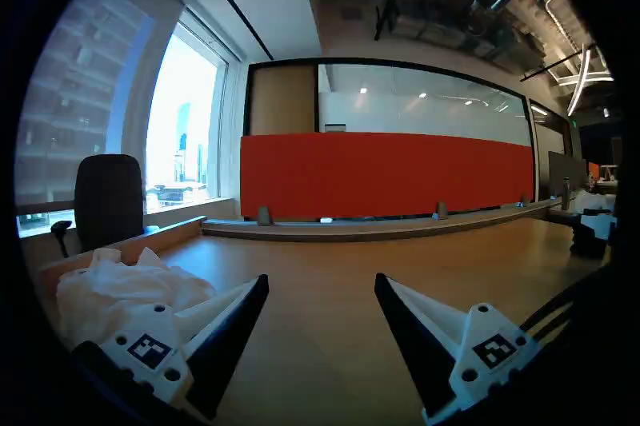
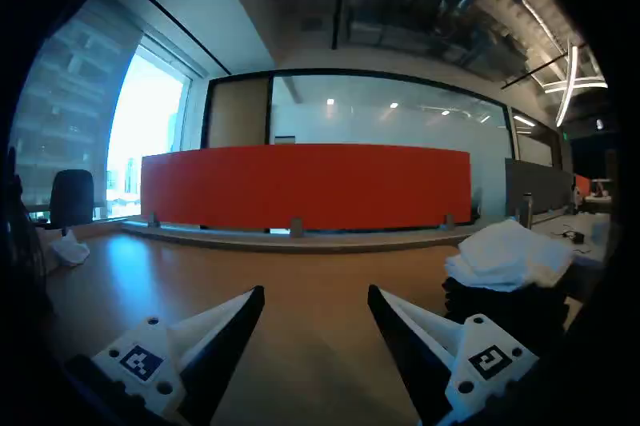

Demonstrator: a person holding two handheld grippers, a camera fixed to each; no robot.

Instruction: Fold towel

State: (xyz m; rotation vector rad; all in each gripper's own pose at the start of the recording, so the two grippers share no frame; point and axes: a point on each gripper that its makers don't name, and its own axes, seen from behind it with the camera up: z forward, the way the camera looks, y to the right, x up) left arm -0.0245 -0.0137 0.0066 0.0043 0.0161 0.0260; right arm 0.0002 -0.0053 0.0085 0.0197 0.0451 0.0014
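Got a crumpled white towel heaped at the left end of the wooden desk, in front of a black chair. Sits just beside the left gripper, off to its left, apparently not touching. Probably also the small white lump far left in the right gripper view, hard to say for sure.

Left gripper: spread wide, holding nothing, just bare desk between the fingers. Right gripper: same deal, wide apart, empty, well away from the towel. Has a stack of folded cloths off to its right, white on top, dark underneath.

Handling guess: looks thin, soft, floppy, very light. No stiffness at all, so will likely sag and drape from wherever pinched. Not fragile, not slippery, should grip fine. Could drag and bunch on the wood instead of sliding flat.

Where to grab: can't pick out a corner or hem in that heap. Best bet, pinch a raised fold on top with 1 gripper, lift, let hang, then hunt for 2 neighbouring corners along 1 edge.
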